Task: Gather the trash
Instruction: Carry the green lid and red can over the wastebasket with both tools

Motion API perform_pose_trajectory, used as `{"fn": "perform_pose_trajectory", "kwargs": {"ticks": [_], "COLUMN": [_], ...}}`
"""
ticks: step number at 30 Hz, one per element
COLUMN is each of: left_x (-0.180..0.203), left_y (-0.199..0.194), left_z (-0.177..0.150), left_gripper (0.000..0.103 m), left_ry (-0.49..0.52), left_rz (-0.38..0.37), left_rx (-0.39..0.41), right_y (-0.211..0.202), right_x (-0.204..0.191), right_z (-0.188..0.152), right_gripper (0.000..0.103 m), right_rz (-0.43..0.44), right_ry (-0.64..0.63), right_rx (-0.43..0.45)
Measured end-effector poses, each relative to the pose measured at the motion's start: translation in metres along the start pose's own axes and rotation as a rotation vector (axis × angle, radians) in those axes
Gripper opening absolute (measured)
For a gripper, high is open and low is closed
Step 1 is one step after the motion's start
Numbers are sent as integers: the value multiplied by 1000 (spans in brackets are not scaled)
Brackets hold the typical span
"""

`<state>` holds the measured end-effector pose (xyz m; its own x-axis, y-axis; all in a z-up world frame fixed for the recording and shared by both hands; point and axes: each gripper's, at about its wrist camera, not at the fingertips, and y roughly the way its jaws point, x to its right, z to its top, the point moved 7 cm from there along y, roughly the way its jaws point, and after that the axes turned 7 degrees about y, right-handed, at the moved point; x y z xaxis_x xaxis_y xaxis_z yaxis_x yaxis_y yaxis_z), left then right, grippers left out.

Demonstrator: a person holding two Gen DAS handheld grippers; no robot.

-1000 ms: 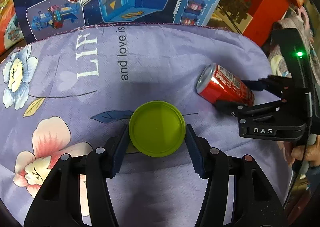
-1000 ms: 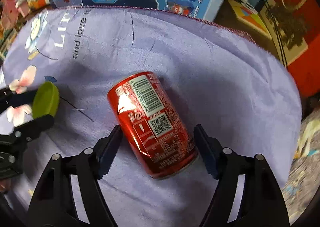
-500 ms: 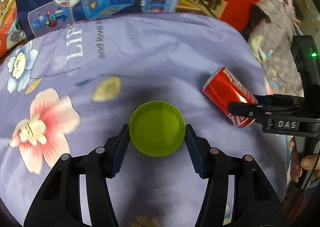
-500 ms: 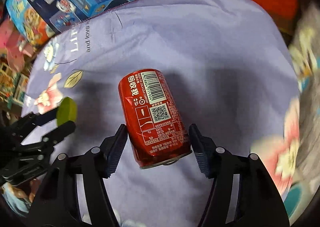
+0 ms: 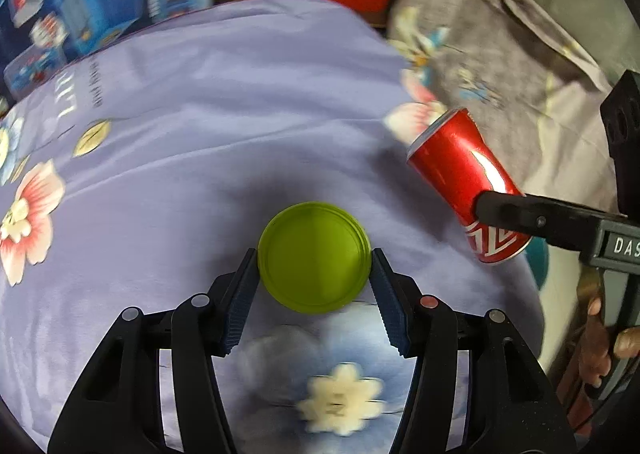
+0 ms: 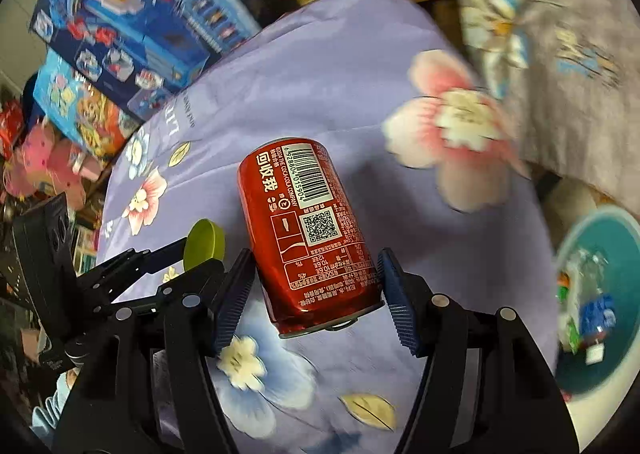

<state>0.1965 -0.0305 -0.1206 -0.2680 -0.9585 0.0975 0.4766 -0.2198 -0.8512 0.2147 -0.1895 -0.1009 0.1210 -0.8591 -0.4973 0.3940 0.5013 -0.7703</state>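
Left tool (image 5: 314,280) pinches green lid (image 5: 313,257); right tool (image 6: 316,288) pinches red can (image 6: 306,230); teal bin (image 6: 624,238) near.

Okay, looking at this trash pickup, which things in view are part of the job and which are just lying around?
Part of the job:
- green lid, gripped by the left gripper
- red can, gripped by the right gripper
- teal bin, already holding some trash

Just lying about:
- purple floral cloth
- blue toy boxes
- grey floral fabric
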Motion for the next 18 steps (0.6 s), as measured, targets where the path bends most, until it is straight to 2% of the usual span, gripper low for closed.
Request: {"fn": "perform_pose_trajectory", "kwargs": {"ticks": [7, 18], "left_x": [77, 185], "left_y": [2, 24], "left_z": [14, 26], "left_gripper": [57, 57], "left_ry": [128, 299], "left_rz": [-36, -78], "left_rx": [3, -35], "right_y": [-54, -131], "right_x": [56, 152], "right_z": [-13, -24], "right_gripper": [61, 61], "right_rz": [13, 23], "right_ry": [96, 266], "right_rx": [99, 266]}}
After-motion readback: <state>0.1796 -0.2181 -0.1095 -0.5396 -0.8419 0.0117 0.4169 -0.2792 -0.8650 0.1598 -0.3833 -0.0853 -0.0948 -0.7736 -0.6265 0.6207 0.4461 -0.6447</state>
